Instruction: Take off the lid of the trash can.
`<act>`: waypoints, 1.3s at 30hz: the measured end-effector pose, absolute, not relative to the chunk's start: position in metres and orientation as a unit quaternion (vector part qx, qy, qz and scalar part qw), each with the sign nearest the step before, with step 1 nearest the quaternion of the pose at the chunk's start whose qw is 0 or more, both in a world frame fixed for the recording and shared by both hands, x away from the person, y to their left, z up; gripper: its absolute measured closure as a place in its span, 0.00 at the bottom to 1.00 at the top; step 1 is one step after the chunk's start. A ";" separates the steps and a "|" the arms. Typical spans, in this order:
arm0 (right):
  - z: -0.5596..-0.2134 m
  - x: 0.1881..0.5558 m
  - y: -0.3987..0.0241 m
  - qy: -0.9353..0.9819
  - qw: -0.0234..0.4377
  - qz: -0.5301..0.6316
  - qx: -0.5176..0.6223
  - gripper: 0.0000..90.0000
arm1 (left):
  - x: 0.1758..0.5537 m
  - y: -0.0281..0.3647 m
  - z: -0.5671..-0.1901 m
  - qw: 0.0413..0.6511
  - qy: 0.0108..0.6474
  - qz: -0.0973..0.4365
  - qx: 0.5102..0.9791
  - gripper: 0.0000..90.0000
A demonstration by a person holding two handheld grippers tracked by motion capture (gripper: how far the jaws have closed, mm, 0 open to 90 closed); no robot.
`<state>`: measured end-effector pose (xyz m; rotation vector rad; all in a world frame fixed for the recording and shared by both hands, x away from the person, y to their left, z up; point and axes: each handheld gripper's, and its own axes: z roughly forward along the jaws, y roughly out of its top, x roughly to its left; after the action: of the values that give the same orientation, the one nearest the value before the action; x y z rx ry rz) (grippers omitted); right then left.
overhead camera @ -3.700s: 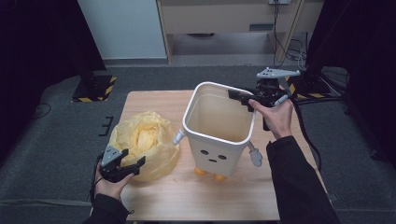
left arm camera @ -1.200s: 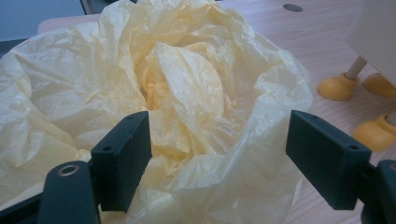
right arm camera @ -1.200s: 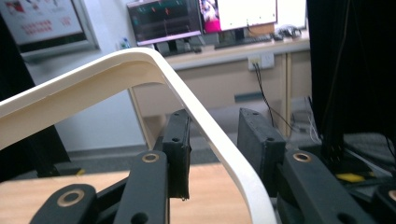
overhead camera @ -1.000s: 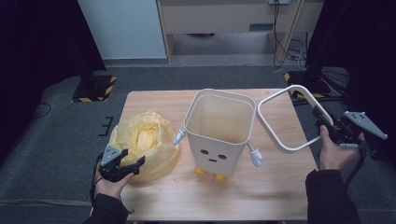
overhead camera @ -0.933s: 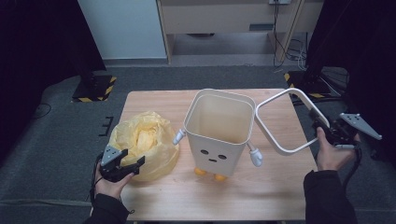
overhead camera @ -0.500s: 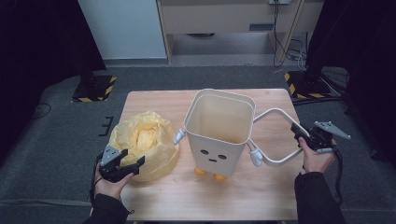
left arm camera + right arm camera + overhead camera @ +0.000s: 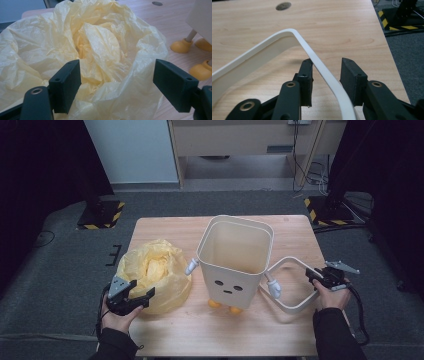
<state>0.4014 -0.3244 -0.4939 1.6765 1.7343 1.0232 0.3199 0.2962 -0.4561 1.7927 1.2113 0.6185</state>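
- The bin [image 7: 235, 262] stands upright near the middle of the table [image 7: 165, 227], its mouth open and, as far as the high view shows, nothing inside.
- The ring [image 7: 295, 287], the bin's rim frame, is off the bin and down at the right of it, its near edge low by the table; I can't tell whether it lies flat yet.
- Your right gripper [image 7: 320, 277] has that ring between its jaws at the right corner. The right gripper view shows the band [image 7: 324, 72] against the left pad with a gap to the right pad, and the jaws have just been opening, so you are letting go rather than gripping.
- Your left gripper [image 7: 131, 297] sits at the near left, jaws spread wide around the near side of the yellow bag [image 7: 152, 275]. The pads [image 7: 66, 87] stand beside the plastic without pinching it, so nothing is held there.
- The bag lies crumpled on the table left of the bin, just beside it.
- Done, by my reading: ring removed and nearly set aside.
- Left: free the ring fully, take the bag, line the bin with it, then fit the ring back on top.
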 end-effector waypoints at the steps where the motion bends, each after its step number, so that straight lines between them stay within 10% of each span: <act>1: -0.496 0.402 -0.325 0.642 0.262 0.372 0.618 0.69 | 0.320 0.296 -0.456 0.432 0.486 0.248 0.719 0.24; 39: -0.463 0.363 -0.310 0.705 0.213 0.425 0.526 0.30 | 0.345 0.297 -0.447 0.448 0.506 0.280 0.682 0.24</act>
<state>0.3630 -0.3101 -0.4626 1.4605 1.9578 1.1795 0.3445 0.2965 -0.4467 1.6877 1.2510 0.6934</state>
